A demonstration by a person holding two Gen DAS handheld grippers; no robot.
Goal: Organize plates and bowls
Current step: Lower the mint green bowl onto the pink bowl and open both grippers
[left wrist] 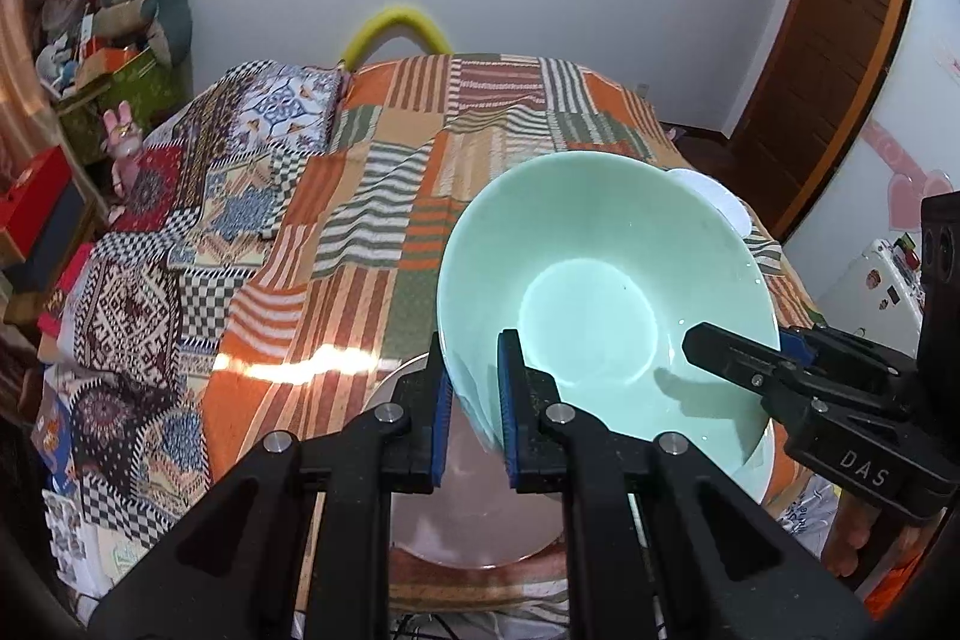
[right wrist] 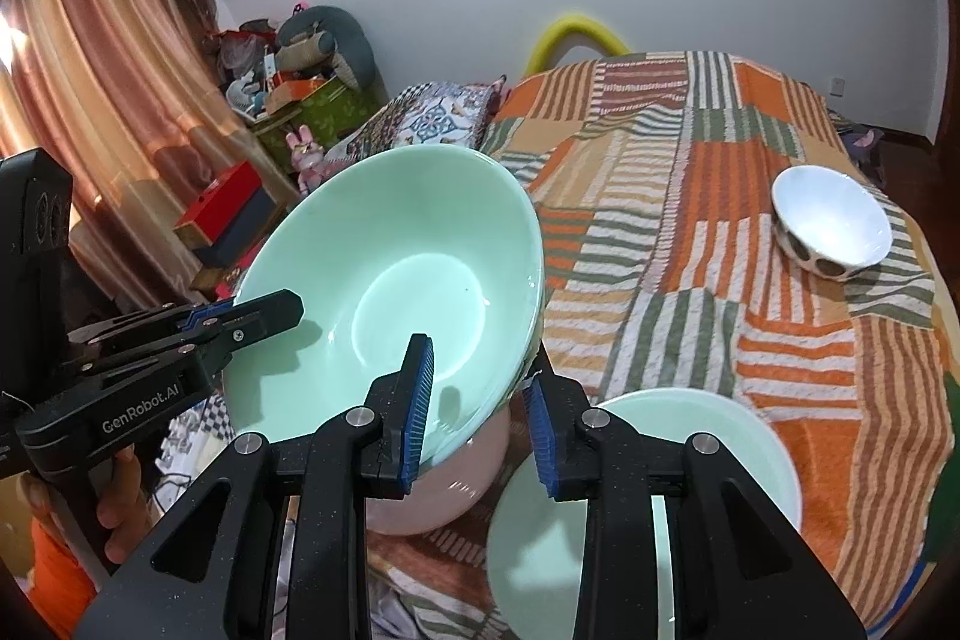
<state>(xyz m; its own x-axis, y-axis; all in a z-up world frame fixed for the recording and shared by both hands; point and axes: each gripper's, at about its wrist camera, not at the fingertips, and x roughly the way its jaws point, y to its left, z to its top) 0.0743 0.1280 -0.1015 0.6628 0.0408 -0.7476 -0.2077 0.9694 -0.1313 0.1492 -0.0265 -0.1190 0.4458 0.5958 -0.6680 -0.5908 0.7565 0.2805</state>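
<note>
While both claws work at the one dish, the glossy mint-green bowl (left wrist: 606,292) hangs tilted above the bed (left wrist: 384,196), its wide round mouth turned toward the person and its smooth inside empty. The left claw (left wrist: 474,400) is clamped tight on the near rim, ribbed blue pads (left wrist: 509,400) pressing either side of the thin ceramic wall. The right claw (right wrist: 477,418) straddles the opposite edge of the same bowl: its inner pad lies against the inside wall, while the outer pad stands a little off the outside, so it is bracketing the rim more than pinching it; its jaws are only narrowly parted.

Just under the tilted bowl sits a pale pink bowl (right wrist: 438,496), rounded and shiny, most of it hidden by the green one; whether the two touch I cannot tell. Beside that, nearer the right claw, lies a flat mint-green plate (right wrist: 738,454) with a white edge, bare on top. Well apart, farther across the bed, a smaller white bowl (right wrist: 831,220) stands upright with dark oval spots around its outside and nothing in it.

All of this rests on a woven patchwork blanket (right wrist: 708,244) of orange, green and cream stripes, slightly rumpled, with checkered and tile-patterned pillows (left wrist: 288,106) at the far side.
</note>
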